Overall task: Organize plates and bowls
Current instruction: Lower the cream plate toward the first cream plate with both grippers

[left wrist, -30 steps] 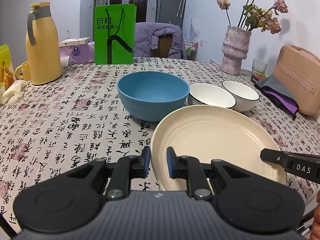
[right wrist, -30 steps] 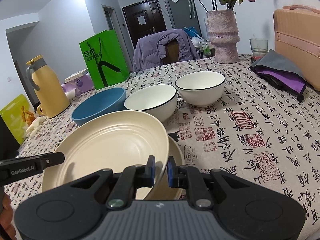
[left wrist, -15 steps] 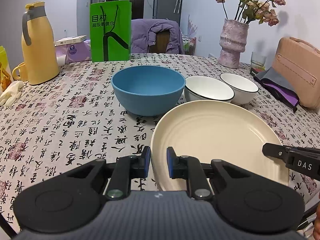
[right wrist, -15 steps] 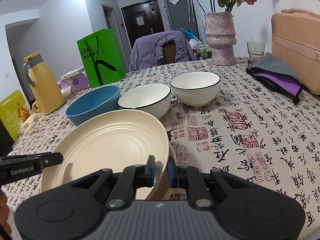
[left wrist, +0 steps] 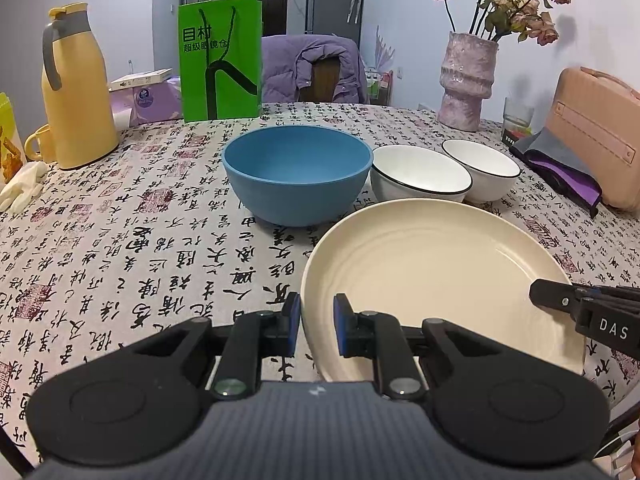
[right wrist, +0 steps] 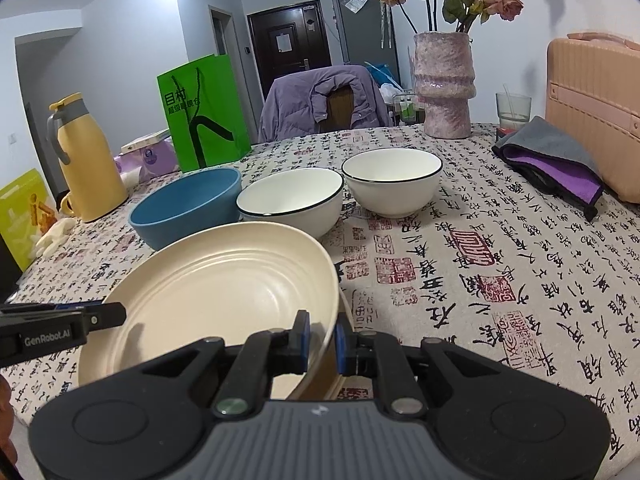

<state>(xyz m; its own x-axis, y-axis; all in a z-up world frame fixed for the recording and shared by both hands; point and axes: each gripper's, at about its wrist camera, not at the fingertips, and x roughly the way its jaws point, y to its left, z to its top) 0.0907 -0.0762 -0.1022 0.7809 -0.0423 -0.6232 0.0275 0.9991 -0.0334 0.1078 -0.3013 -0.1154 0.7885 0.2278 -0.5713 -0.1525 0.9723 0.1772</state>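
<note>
Worktop [left wrist: 120, 248] draped in a calligraphy-print cloth. On it: blue bowl [left wrist: 296, 178] beside two white bowls [left wrist: 420, 178] [left wrist: 482, 168], yellow jug [left wrist: 76, 92] far left, green bag [left wrist: 220, 58], pink vase [left wrist: 468, 84], pink case [left wrist: 596, 136], folded purple cloth [left wrist: 560, 164].

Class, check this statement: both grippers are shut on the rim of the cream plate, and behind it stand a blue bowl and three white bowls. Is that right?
Not quite. Behind the cream plate stand the blue bowl and only two white bowls, not three; the right wrist view shows them side by side. The left gripper and right gripper are indeed shut on the plate's rim.
</note>
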